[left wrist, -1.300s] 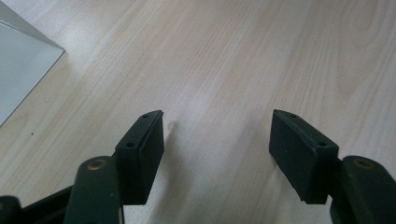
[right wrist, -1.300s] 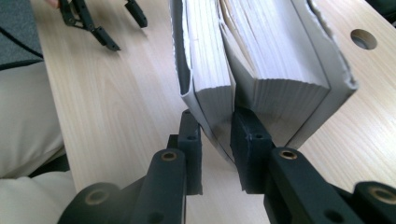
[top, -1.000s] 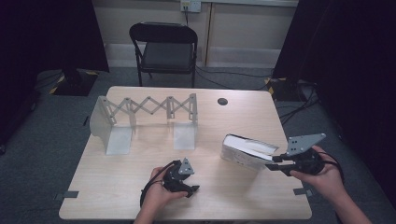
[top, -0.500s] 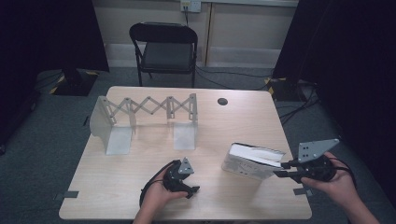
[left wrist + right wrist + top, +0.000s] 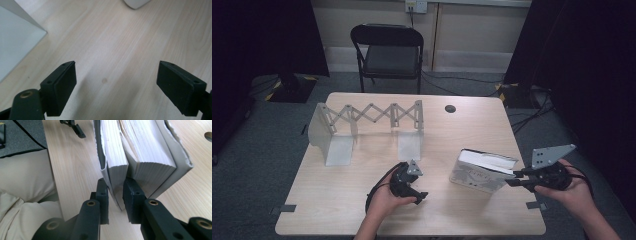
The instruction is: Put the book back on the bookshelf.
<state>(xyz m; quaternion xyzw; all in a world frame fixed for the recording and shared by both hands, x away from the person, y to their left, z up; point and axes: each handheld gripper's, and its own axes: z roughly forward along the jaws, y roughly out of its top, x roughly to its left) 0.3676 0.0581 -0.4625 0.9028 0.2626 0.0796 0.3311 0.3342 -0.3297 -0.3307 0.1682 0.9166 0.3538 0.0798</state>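
While black pads [image 5: 130, 195] pinch, the thick paper book [image 5: 140, 152] fans.

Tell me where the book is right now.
In the high view the book stands on its edge at the table's right front, clamped by the right gripper, well right of the expanding white rack.

left gripper [image 5: 117, 85] jaws apart, nothing between | bare table [image 5: 120, 45] | white plate [image 5: 15, 47] upper left

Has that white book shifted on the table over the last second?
Yes. The book, clamped in the right gripper, slid toward the table's near edge, away from the round hole.
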